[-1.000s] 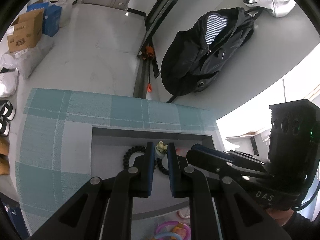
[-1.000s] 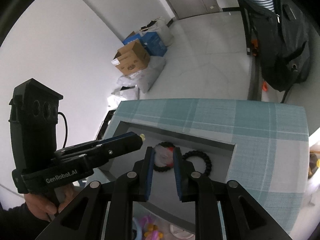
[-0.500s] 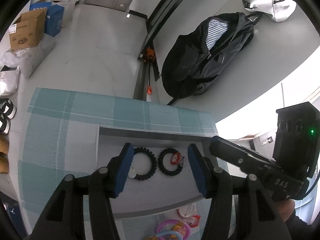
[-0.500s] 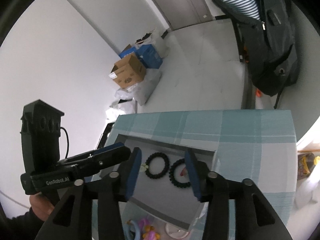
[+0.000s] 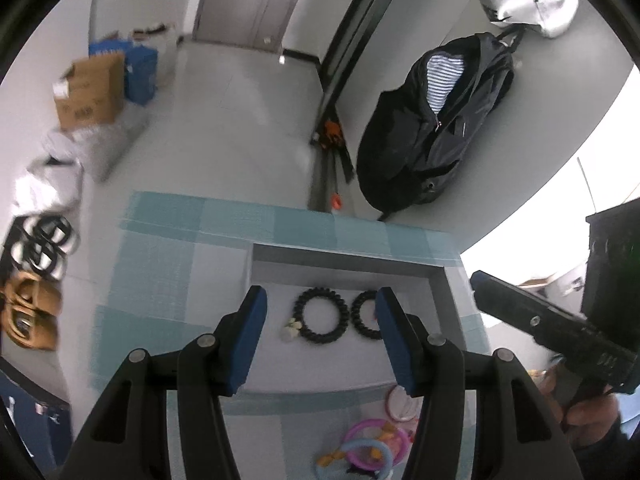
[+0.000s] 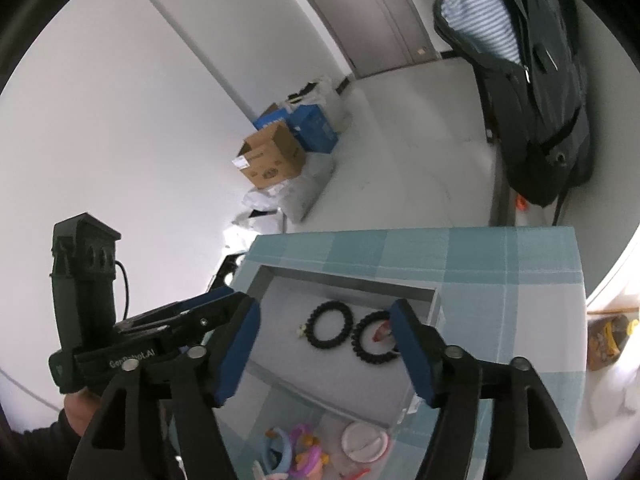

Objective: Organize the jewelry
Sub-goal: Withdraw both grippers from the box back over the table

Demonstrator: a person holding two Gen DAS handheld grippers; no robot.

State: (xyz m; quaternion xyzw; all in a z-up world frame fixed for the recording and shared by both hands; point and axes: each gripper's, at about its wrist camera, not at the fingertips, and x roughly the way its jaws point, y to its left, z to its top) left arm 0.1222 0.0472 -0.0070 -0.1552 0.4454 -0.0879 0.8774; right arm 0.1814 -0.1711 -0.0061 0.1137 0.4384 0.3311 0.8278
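Two black beaded bracelets lie side by side in a grey tray (image 5: 344, 268). The left bracelet (image 5: 320, 317) has a pale charm. The right bracelet (image 5: 366, 316) has a red charm. Both show in the right wrist view, left bracelet (image 6: 330, 330) and right bracelet (image 6: 374, 346), in the tray (image 6: 280, 280). My left gripper (image 5: 320, 320) is open and empty, raised above the tray. My right gripper (image 6: 324, 340) is open and empty, also raised above it.
The tray sits on a teal checked cloth (image 5: 160, 264). Pink and blue rings and a small round case (image 5: 400, 400) lie at the near edge. A black backpack (image 5: 436, 128), cardboard boxes (image 5: 88, 92) and shoes (image 5: 32, 304) are on the floor.
Both grippers were shut on a bracelet in the tray a second ago. They opened, left the bracelets lying in the tray and rose up and back.
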